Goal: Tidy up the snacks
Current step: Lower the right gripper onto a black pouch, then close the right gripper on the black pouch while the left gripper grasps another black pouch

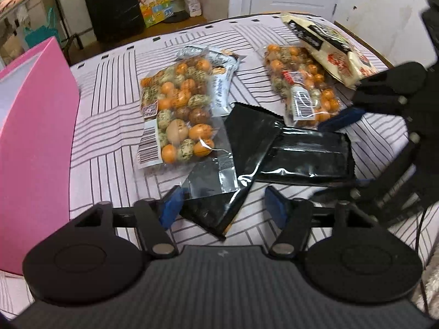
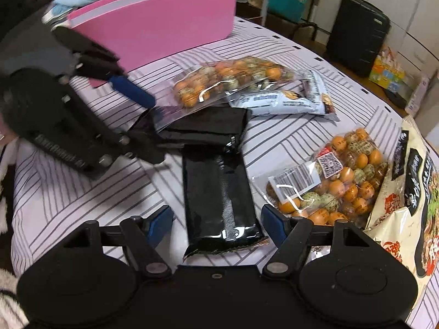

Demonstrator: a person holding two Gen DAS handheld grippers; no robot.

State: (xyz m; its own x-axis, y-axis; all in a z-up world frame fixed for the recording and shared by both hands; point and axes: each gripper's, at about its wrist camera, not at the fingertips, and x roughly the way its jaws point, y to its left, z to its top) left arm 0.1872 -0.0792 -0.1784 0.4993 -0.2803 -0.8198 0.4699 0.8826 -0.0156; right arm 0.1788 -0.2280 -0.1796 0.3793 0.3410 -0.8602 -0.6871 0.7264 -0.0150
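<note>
Snacks lie scattered over a surface [image 1: 109, 115] covered with a pink striped cloth. Two black foil packets sit in the middle: one black packet [image 1: 219, 200] lies between the blue pads of the left gripper [image 1: 222, 211], its left pad touching the packet's edge and its right pad just clear of it, so the jaws stand partly spread around it; whether they press on it is hard to tell in this view. The other black packet [image 2: 219, 203] lies lengthwise between the pads of the right gripper [image 2: 216, 222], whose jaws are spread wider than the packet, apart from it on both sides. The two black packets overlap at their far ends. A clear bag of orange and speckled balls [image 1: 175, 115] lies beyond the left gripper, with a silver wrapped bar [image 1: 219, 82] tucked against it. A second clear bag [image 2: 334, 175] lies right of the right gripper, beside a large cream bag [image 2: 406, 192]. A pink box [image 2: 153, 24] stands open at the far left edge of the surface.
</note>
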